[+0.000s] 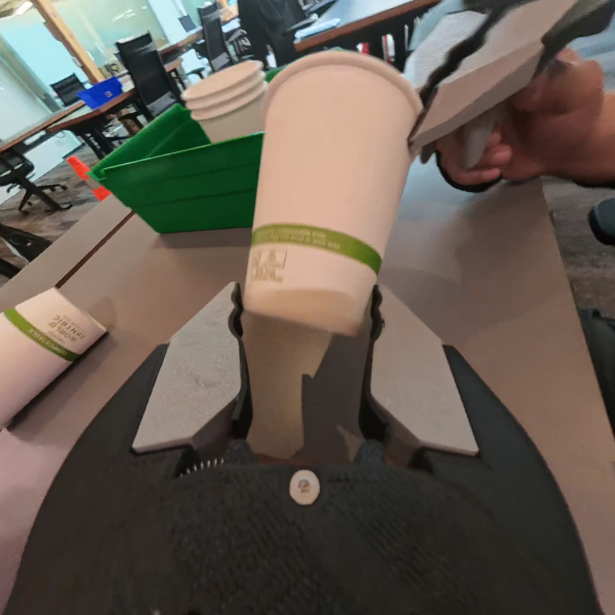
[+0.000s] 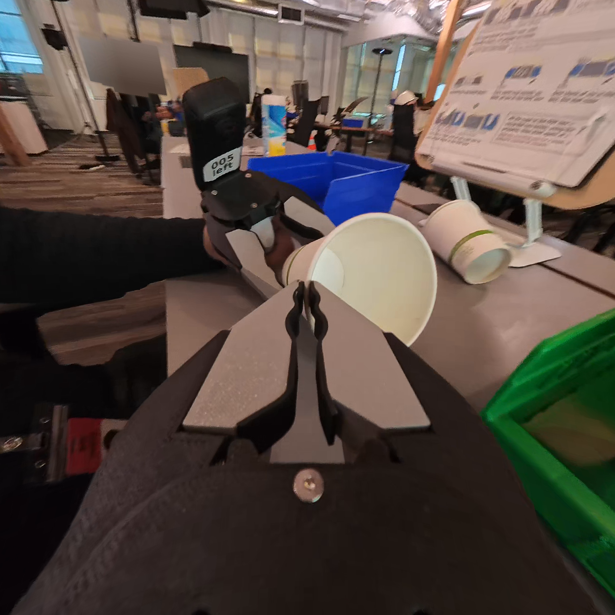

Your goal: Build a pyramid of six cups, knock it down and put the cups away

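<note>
Left wrist view: a white paper cup (image 1: 327,186) with a green band hangs tilted above the grey surface (image 1: 466,299), its rim pinched at 2 o'clock by the right hand-held gripper (image 2: 307,287), whose fingers are clamped together on it. The left hand-held gripper (image 1: 305,301) stands apart around the cup's base (contact unclear). A green bin (image 1: 186,186) at 10 o'clock holds stacked cups (image 1: 229,100); another cup (image 1: 43,346) lies at 9 o'clock.

Two close, opposed wrist views, both on the tilted cup (image 1: 327,186) (image 2: 372,276).
</note>
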### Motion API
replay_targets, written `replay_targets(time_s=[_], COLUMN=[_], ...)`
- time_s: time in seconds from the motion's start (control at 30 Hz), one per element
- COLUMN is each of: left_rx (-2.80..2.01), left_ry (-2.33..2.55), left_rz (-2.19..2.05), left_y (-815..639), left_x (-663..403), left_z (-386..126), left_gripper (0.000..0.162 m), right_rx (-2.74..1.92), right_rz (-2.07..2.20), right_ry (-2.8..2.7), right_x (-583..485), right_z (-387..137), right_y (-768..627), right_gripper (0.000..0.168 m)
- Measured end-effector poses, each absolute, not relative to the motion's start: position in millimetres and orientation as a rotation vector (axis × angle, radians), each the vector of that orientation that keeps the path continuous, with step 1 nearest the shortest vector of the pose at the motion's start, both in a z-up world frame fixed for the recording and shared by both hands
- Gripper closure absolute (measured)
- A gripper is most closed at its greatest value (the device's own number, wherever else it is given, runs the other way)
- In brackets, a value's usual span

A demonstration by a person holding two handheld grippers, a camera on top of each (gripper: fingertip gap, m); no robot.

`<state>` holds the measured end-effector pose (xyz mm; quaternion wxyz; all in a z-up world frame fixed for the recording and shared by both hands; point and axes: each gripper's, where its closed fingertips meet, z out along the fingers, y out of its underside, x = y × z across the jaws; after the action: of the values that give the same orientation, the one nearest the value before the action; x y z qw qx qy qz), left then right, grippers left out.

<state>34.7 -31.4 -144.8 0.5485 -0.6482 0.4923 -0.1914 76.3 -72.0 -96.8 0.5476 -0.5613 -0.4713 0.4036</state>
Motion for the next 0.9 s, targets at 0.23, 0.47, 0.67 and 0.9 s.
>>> replay_targets(time_s=[0.23,0.47,0.67,0.9], left_rx=[-1.815,-1.937,-1.906,-1.798], left_ry=[0.665,0.198,0.001,-0.21], left_rz=[-0.196,-0.122,-0.288,-0.202], left_y=[43,72,72,68], left_x=[-51,-146,-178,-223], left_z=[-147,-150,-145,-132], left_gripper=[0.121,0.128,0.162,0.162], right_rx=[-1.368,-1.716,-1.98,-2.149], right_rz=[0.548,0.243,-0.027,-0.129], right_ry=[-0.814,-0.754,-0.877,-1.025], right_x=[135,186,203,188], right_z=[-27,13,0,-37], right_y=[-14,88,123,134], right_gripper=[0.168,0.168,0.168,0.166])
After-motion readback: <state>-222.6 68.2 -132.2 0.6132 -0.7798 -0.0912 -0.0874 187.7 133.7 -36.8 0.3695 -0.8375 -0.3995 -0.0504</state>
